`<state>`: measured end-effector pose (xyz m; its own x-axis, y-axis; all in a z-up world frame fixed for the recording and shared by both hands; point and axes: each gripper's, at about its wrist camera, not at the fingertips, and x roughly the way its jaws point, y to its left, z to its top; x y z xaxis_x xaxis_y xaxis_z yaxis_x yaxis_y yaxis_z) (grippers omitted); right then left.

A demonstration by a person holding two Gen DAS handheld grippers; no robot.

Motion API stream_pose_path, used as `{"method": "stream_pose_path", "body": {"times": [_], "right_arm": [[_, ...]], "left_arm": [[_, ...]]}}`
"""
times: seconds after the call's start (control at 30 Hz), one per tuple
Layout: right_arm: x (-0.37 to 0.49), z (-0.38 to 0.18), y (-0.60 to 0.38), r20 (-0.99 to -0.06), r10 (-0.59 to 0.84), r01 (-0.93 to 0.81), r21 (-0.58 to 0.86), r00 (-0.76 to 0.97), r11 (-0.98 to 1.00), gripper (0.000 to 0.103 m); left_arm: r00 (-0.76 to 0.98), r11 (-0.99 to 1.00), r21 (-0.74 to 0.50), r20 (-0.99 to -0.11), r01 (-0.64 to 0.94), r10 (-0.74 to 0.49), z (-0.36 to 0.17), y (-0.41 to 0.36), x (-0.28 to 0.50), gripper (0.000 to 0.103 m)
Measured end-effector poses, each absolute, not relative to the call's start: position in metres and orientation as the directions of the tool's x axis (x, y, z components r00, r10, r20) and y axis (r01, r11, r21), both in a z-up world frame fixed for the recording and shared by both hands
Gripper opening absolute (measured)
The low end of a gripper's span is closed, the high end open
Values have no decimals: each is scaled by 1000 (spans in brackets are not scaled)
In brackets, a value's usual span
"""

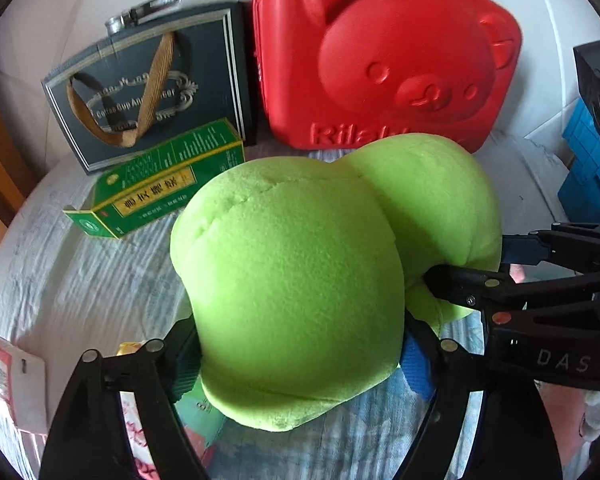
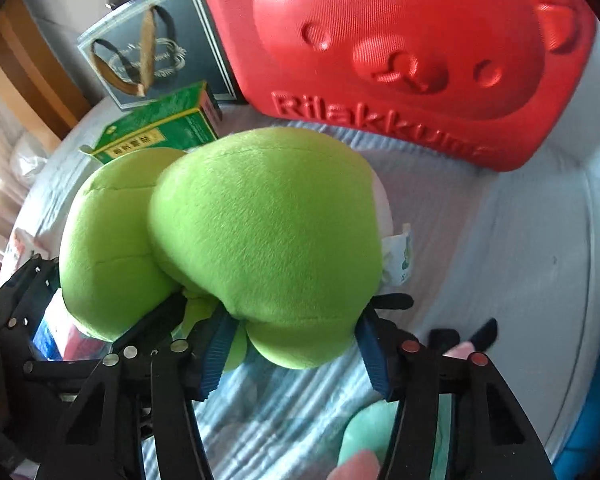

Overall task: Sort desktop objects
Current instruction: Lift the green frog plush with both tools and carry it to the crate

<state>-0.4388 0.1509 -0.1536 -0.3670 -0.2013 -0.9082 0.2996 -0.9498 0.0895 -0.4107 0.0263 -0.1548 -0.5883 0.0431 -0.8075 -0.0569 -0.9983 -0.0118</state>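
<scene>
A green plush toy (image 1: pixel 300 280) (two rounded lobes) is seen lying on the cloth-covered tabletop (image 1: pixel 80 280), before a red bear-faced case (image 1: pixel 380 60) and a green carton (image 1: pixel 156 184). One lobe is clamped by the left claw (image 1: pixel 300 360), the other by the right claw (image 2: pixel 296 348); pads are pressed against plush.

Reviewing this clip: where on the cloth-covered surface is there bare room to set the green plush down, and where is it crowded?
The widest bare patch of the cloth lies on the plush toy's right, below the red bear case. A smaller strip lies under the green carton. Crowded: the back, where the dark box, carton and case sit close, and the packets beside the left gripper.
</scene>
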Motion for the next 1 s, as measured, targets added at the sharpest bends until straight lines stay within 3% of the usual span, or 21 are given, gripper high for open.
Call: {"method": "stream_pose_path", "body": {"times": [0.27,0.63,1.0], "right_arm": [[-390,-98,166,-836,-269,305,129,-478,-944,53],[-288,19,188,-691,-286,298,106,-664,-949,53],[-179,111,251,-540,-216,192,101,-813,-976,51]], "left_arm": [[-702,-997,25,-711,-76,36,-92,31,-365,80],[-837,-991,57,-542,-123,73,15,52,-266,80],[-900,-962,68,-376,-265,221,102,110,-187,80]]}}
